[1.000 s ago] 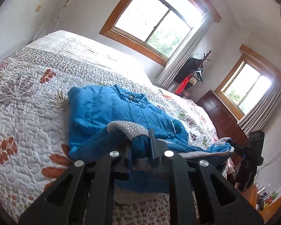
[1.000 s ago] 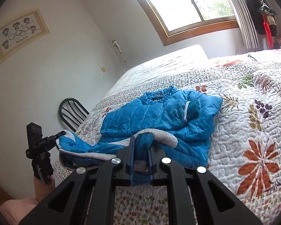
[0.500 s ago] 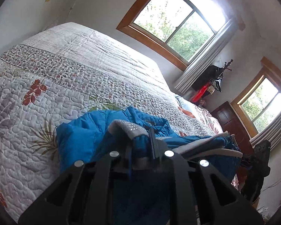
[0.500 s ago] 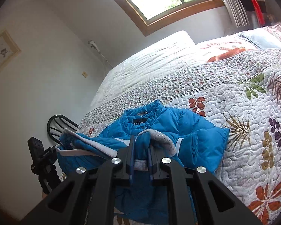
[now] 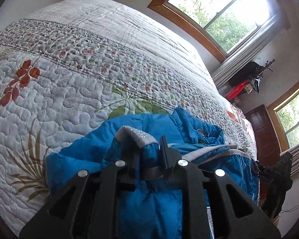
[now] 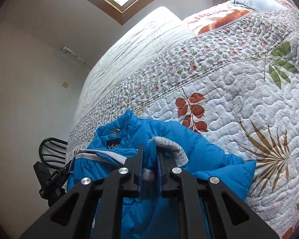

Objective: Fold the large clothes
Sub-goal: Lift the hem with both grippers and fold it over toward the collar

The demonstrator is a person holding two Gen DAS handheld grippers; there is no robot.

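Note:
A blue quilted puffer jacket lies on the floral quilt of the bed; it also shows in the right wrist view. My left gripper is shut on the jacket's grey-lined hem corner and holds it over the jacket body. My right gripper is shut on the other hem corner, near the collar. The hem edge stretches between both grippers. Each gripper shows in the other's view, my right gripper at the right and my left gripper at the left.
A wood-framed window stands behind the bed. A dark wooden door and hung clothes are at the right. A black chair stands by the bed's left side. Bare quilt stretches beyond the jacket.
Both grippers have carried the jacket's hem up and forward over its body toward the collar. The folded part now covers most of the jacket.

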